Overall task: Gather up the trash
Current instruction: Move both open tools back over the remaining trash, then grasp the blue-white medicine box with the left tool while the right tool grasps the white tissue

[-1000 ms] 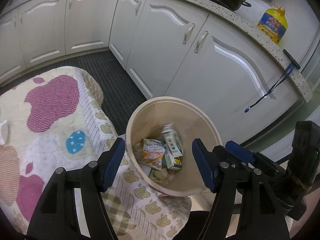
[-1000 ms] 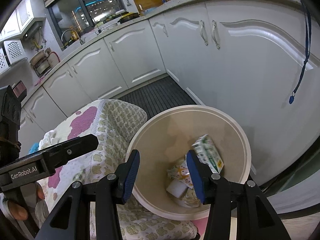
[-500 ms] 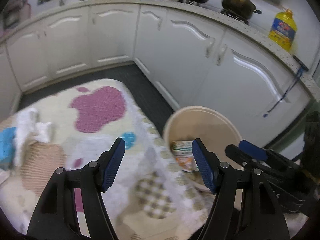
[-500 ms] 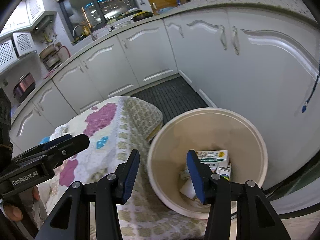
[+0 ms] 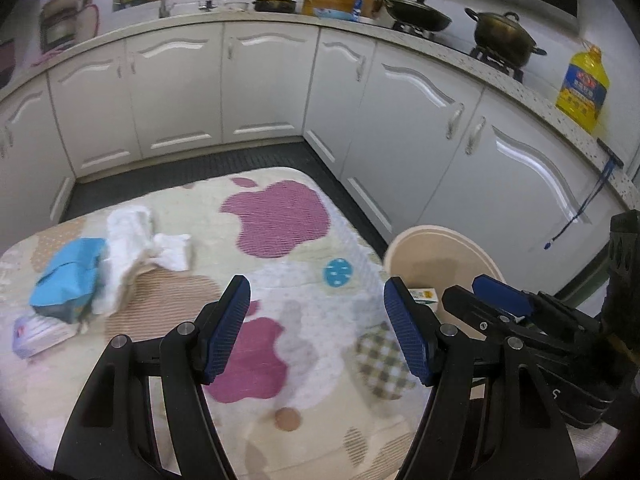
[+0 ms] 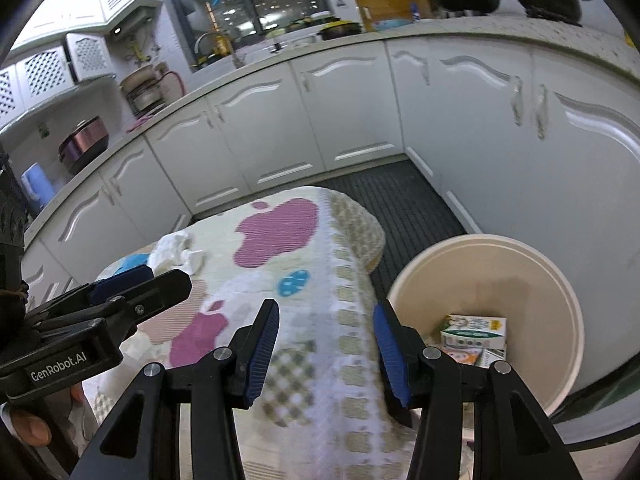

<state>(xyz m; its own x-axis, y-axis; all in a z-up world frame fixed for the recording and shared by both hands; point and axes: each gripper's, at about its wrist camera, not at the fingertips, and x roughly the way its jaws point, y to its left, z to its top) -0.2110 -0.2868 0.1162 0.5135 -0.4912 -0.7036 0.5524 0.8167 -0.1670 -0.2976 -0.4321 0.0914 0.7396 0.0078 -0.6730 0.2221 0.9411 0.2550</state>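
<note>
A: So where's the trash at?

B: White tissue [image 5: 136, 240] and a blue packet [image 5: 66, 280] are lying touching each other on the apple-print tablecloth [image 5: 280, 264]. Cartons [image 6: 474, 332] are in the beige bin [image 6: 560, 292] beside the table.

A: And the grippers?

B: Left gripper [image 5: 316, 328] is spread wide over the cloth, holding nothing. Right gripper [image 6: 326, 354] is wide too, empty, at the table edge near the bin.

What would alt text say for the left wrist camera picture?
Two open blue-padded fingers of the left gripper hover empty over a table cloth printed with apples. On its left side lie a blue packet, a crumpled white tissue and a small white pack. A beige bin stands at the right, beside white kitchen cabinets.
</note>
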